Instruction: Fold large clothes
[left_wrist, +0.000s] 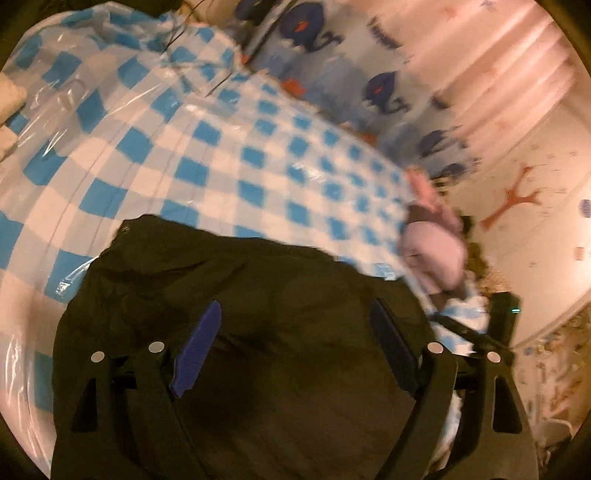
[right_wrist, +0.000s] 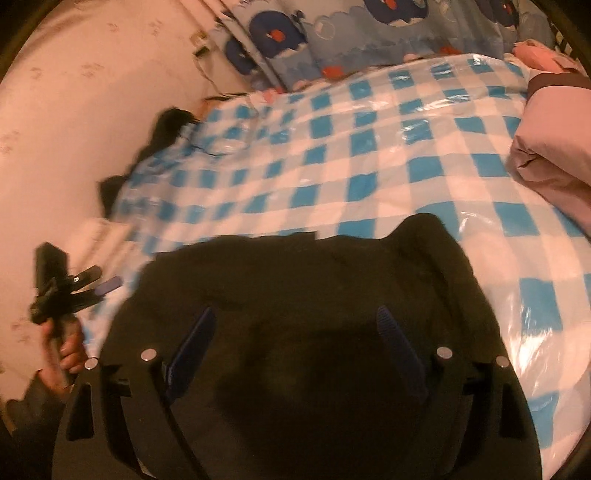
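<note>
A large dark garment (left_wrist: 236, 295) lies flat in a folded stack on the blue-and-white checked bed cover (left_wrist: 207, 155). My left gripper (left_wrist: 295, 306) hovers just above it, open, with nothing between its blue pads (left_wrist: 201, 339). In the right wrist view the same garment (right_wrist: 295, 273) fills the near part of the bed. My right gripper (right_wrist: 295, 312) is open over it too and holds nothing. The left gripper (right_wrist: 101, 278) shows at the left edge of that view, held by a hand (right_wrist: 66, 354). Both views are motion-blurred.
The checked cover (right_wrist: 369, 147) is glossy plastic. Pink folded bedding (right_wrist: 554, 147) sits at the bed's right side, also seen as pink bedding (left_wrist: 432, 243). A whale-print fabric (right_wrist: 332, 37) hangs behind the bed. A cable (right_wrist: 207, 147) and a dark item (right_wrist: 170, 122) lie at the far left corner.
</note>
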